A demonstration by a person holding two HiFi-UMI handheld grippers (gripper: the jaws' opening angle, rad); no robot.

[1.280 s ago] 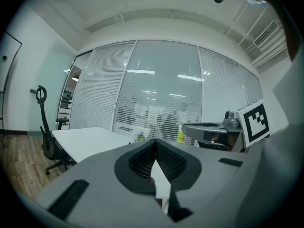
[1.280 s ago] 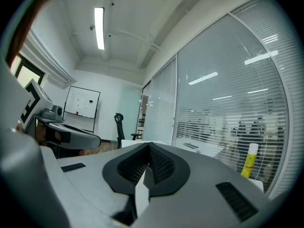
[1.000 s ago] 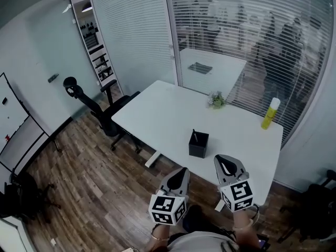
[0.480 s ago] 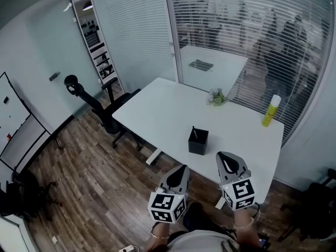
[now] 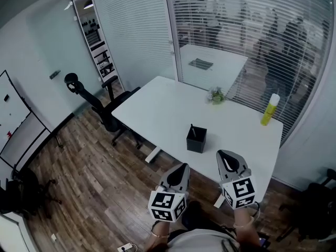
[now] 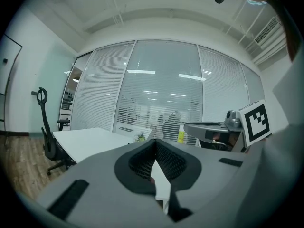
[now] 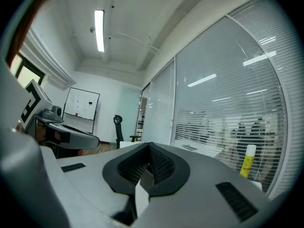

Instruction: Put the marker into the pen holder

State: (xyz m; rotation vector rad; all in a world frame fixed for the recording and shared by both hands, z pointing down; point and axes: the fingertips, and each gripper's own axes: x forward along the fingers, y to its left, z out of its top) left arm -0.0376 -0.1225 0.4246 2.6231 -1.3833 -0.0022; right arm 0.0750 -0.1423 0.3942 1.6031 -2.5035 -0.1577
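A black square pen holder (image 5: pixel 196 139) stands on the white table (image 5: pixel 163 112) near its front edge. A dark marker (image 5: pixel 192 131) sticks up out of it. Both grippers hang in front of the table, below its edge and apart from the holder. My left gripper (image 5: pixel 183 167) is shut with nothing in it, its pads (image 6: pixel 161 156) pressed together. To the holder's right, my right gripper (image 5: pixel 226 155) is also shut and empty, with its pads (image 7: pixel 156 163) closed. Neither gripper view shows the holder.
A yellow bottle (image 5: pixel 270 110) stands at the table's far right edge and a small plant (image 5: pixel 215 95) at its far side. A black office chair (image 5: pixel 102 112) sits left of the table. Glass walls with blinds run behind, and a whiteboard (image 5: pixel 11 121) stands at far left.
The head view has shifted slightly, so the holder sits a little higher and further left in it. Both grippers stay shut and in nearly the same place.
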